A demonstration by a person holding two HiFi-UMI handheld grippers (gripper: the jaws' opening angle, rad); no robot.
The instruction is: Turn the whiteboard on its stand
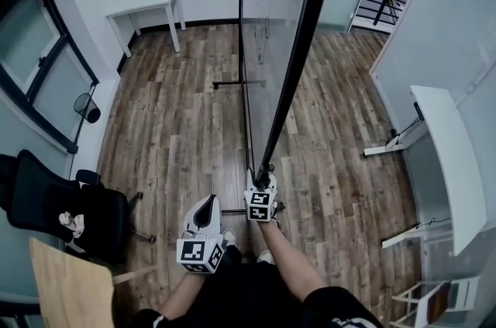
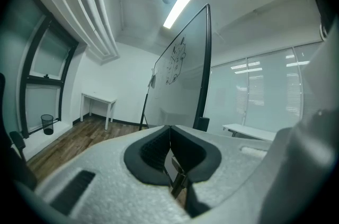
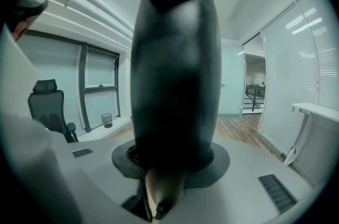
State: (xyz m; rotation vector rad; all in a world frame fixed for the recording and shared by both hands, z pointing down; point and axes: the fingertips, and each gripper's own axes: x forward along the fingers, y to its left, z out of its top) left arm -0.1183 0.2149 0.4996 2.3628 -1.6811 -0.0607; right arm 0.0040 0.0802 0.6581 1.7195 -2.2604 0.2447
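The whiteboard stands on its stand, seen almost edge-on from above, with its black frame running down toward me. My right gripper is shut on the lower end of that frame. In the right gripper view the dark frame fills the middle, between the jaws of the right gripper. My left gripper hangs apart from the board, to its left, holding nothing. The left gripper view has the whiteboard with a drawing beyond the left gripper, whose pads meet.
The stand's foot bar lies on the wooden floor. A white table is at the far wall, a black office chair and a wooden tabletop at near left, a long white desk at right.
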